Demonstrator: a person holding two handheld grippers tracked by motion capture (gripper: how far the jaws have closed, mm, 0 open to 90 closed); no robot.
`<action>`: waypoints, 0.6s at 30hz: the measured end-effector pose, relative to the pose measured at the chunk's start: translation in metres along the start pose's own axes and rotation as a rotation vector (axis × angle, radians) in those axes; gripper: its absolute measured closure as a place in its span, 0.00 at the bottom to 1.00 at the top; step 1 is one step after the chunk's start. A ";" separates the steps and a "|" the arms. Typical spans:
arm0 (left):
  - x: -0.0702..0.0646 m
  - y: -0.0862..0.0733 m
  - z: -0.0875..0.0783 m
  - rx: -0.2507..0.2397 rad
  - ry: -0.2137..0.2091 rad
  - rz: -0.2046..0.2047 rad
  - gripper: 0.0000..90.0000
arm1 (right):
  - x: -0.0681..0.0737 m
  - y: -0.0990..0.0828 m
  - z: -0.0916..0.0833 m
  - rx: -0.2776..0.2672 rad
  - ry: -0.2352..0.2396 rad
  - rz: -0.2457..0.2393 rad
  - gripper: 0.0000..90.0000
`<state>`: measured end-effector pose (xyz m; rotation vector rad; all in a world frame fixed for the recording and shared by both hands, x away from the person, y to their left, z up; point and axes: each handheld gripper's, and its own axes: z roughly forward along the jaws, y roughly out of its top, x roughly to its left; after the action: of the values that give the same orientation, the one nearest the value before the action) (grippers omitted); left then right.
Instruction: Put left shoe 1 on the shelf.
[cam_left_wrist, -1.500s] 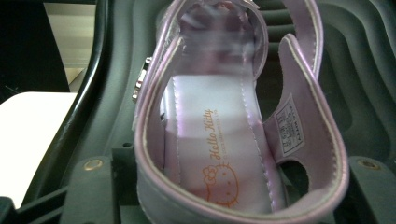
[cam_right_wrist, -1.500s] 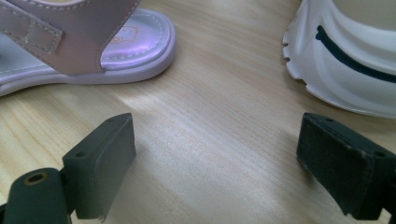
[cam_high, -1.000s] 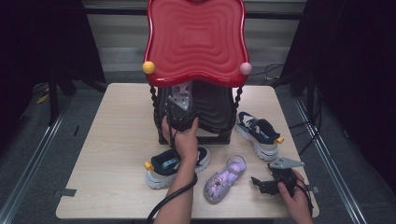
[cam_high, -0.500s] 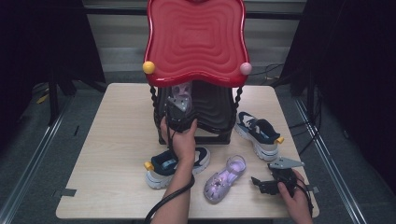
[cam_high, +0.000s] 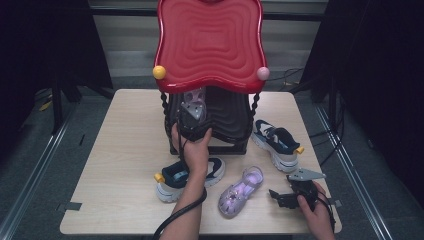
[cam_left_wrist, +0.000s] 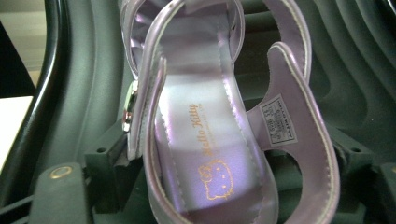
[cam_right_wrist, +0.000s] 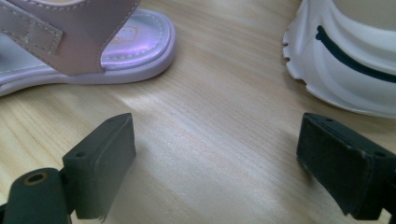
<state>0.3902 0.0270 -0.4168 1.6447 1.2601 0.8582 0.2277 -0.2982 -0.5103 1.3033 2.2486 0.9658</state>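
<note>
A purple sandal (cam_left_wrist: 205, 140) lies on the black ribbed shelf (cam_high: 227, 117) of a rack with a wavy red top (cam_high: 209, 45). My left gripper (cam_high: 192, 112) reaches under that top, and the sandal's heel sits between its jaws (cam_left_wrist: 247, 186). These jaws have just been opening; the right pad stands clear of the sandal's edge. A second purple sandal (cam_high: 240, 191) rests on the table, its toe (cam_right_wrist: 93, 51) just ahead of my right gripper (cam_right_wrist: 224, 158). That gripper (cam_high: 276, 196) is open on the tabletop with nothing between its fingers.
A navy and white sneaker (cam_high: 172, 180) lies under the left forearm. Its mate (cam_high: 277, 144) sits right of the rack, its white sole (cam_right_wrist: 345, 60) close to the right gripper. Bare wooden table (cam_high: 125, 150) stretches to the left.
</note>
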 end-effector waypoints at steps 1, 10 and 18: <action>0.001 0.001 -0.001 -0.003 -0.005 0.000 0.22 | 0.000 0.000 0.000 0.000 0.000 0.001 0.12; 0.003 0.013 -0.011 -0.003 -0.030 0.016 0.21 | 0.000 0.000 0.000 0.001 0.000 0.002 0.12; 0.009 0.015 -0.023 0.013 -0.041 0.037 0.23 | 0.000 0.000 0.000 -0.001 0.003 -0.005 0.12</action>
<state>0.3780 0.0391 -0.3938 1.6921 1.2126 0.8364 0.2277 -0.2979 -0.5104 1.2957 2.2523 0.9674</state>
